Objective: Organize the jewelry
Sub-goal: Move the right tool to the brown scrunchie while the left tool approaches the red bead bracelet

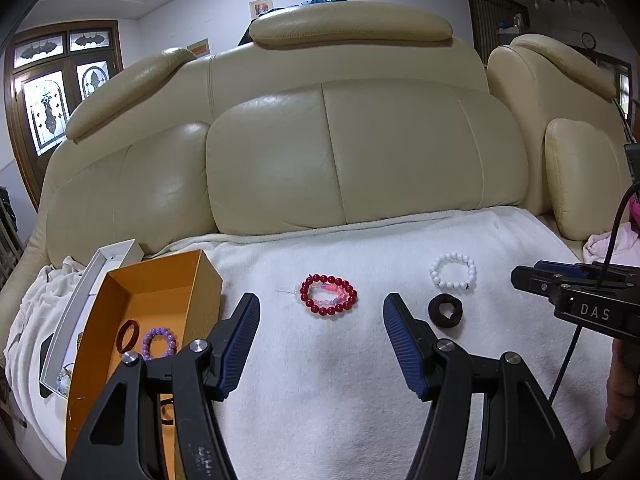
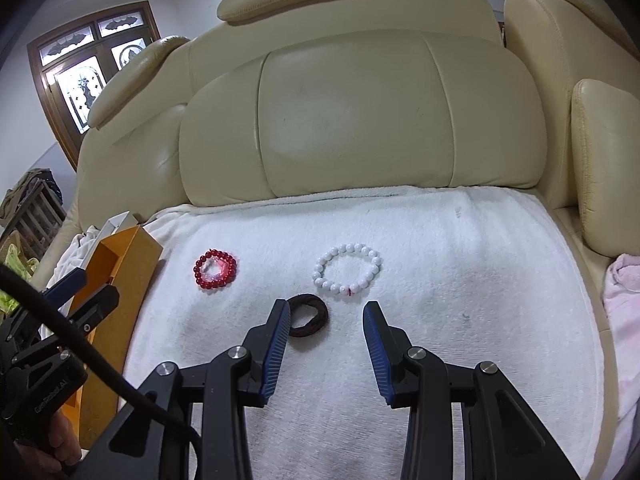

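A: Start at the left gripper (image 1: 320,316). What is it doing?

B: Its jaws stand apart with nothing between them, only white towel (image 1: 500,240). The right gripper (image 2: 326,316) is released too, jaws parted, holding nothing.

A: What lies nearest?

B: Ahead of the left gripper, centred between its fingertips and a little beyond, is a red bead bracelet (image 1: 329,295), glossy round beads in a ring, with a paler pink and clear strand lying inside it. Just beside the left gripper's right finger sits a dark brown hair tie (image 1: 445,310), a thick matte loop. In the right wrist view that same tie touches or passes behind the right gripper's left fingertip; I cannot tell which.

A: And further out?

B: A white bead bracelet (image 2: 347,270) lies past the hair tie, apart from it, roughly ahead of the right gripper's gap.

A: The box?

B: An orange box (image 1: 208,276), open-topped, stands at the towel's left edge beside the left gripper. Inside are a dark red bangle (image 1: 128,334) and a purple bead bracelet (image 1: 159,344), touching. A white lid (image 1: 86,280) leans along its far side.

A: Room to move?

B: The towel is bare to the right of the white bracelet and toward the cream sofa back (image 2: 360,120).
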Demonstrator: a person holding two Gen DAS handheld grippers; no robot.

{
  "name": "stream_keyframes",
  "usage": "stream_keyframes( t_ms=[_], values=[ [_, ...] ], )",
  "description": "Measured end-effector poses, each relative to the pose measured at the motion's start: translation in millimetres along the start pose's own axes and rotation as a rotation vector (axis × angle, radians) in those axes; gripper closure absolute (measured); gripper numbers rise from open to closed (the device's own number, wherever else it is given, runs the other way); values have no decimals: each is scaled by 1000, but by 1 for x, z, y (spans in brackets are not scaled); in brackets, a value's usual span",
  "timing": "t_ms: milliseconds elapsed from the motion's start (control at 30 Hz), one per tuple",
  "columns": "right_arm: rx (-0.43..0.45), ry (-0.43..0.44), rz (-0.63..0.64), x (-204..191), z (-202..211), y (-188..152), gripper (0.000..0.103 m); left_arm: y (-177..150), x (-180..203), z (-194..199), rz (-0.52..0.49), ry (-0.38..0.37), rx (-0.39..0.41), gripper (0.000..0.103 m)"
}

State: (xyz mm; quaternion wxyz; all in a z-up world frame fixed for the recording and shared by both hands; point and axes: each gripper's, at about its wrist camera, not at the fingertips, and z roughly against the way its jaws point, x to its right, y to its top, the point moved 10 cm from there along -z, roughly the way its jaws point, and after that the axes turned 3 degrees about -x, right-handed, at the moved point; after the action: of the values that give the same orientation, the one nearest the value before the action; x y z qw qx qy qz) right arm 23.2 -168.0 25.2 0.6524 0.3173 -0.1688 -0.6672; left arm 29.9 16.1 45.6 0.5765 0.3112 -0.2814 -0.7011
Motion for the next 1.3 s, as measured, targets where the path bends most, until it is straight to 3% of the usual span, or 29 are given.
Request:
stream_keyframes(
  t_ms=[1300],
  values=[
    [-63, 14, -18, 1, -23, -11, 61, -6, 4, -14, -16, 4, -38, 38]
  ],
)
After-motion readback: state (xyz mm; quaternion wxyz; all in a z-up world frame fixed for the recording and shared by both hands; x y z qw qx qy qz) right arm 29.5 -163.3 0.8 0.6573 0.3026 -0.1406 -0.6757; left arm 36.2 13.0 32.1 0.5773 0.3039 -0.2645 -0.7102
